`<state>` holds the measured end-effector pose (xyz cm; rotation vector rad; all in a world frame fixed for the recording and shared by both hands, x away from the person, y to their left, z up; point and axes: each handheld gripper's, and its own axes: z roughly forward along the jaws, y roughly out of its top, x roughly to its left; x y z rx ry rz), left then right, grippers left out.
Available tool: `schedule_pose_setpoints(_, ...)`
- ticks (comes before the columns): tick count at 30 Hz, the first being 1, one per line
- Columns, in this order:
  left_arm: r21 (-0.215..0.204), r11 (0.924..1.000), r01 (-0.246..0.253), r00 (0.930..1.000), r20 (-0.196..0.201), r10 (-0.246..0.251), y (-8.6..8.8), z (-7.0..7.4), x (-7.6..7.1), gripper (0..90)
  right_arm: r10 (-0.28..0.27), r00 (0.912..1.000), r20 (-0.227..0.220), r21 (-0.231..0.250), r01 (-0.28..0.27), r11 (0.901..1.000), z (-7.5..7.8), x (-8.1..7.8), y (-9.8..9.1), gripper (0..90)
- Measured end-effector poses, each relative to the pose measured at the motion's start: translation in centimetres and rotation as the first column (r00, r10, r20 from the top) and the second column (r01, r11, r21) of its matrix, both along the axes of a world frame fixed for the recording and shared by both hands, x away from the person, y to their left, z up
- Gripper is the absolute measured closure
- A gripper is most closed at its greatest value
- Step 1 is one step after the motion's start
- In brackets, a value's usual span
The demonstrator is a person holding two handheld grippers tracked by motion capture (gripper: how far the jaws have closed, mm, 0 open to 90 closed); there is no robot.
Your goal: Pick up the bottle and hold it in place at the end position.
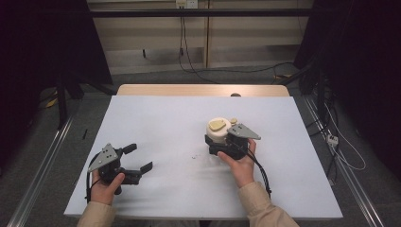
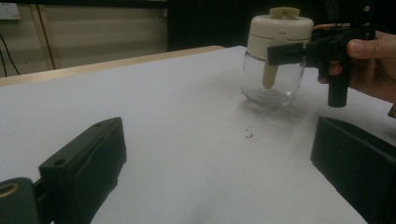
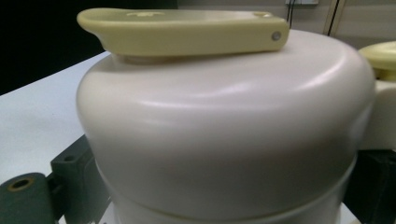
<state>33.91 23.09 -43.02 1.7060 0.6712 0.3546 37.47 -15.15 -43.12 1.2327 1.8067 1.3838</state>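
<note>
While clamped, jar (image 1: 218,131) inside right gripper (image 1: 218,142)

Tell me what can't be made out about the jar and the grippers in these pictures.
- Jar contents: the left gripper view shows clear glass, too blurred to tell if anything lies at the bottom.
- Right gripper contact: in the right gripper view the cream lid hides both jaw pads, so a firm clamp cannot be confirmed.
- Second cream piece: cut off by the right edge of the right gripper view.
- Dark specks on the table: too small to identify.
</note>
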Motion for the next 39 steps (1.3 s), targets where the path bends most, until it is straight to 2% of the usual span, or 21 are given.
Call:
schedule_pose_setpoints(13, 0.001, 1.0, 0.001, 1.0, -0.002, -0.001, -0.1, 0.0, 0.0, 3.2, 0.01, 0.9999, -0.01, 0.008, -0.01, 0.9999, -0.4, 0.7, 1.3, 6.5)
schedule_pose_setpoints(26, 0.001, 1.0, 0.002, 1.0, -0.002, -0.002, -0.1, 0.0, 0.0, 3.1, 0.025, 0.9997, -0.003, -0.01, -0.025, 0.9996, -0.5, 1.3, 2.3, 6.5)
schedule_pose_setpoints(39, 0.0, 1.0, 0.002, 1.0, -0.004, -0.002, -0.1, 0.0, 0.0, 3.2, 0.024, 0.9997, -0.008, 0.016, -0.024, 0.9996, -1.2, 2.4, 3.2, 6.5)
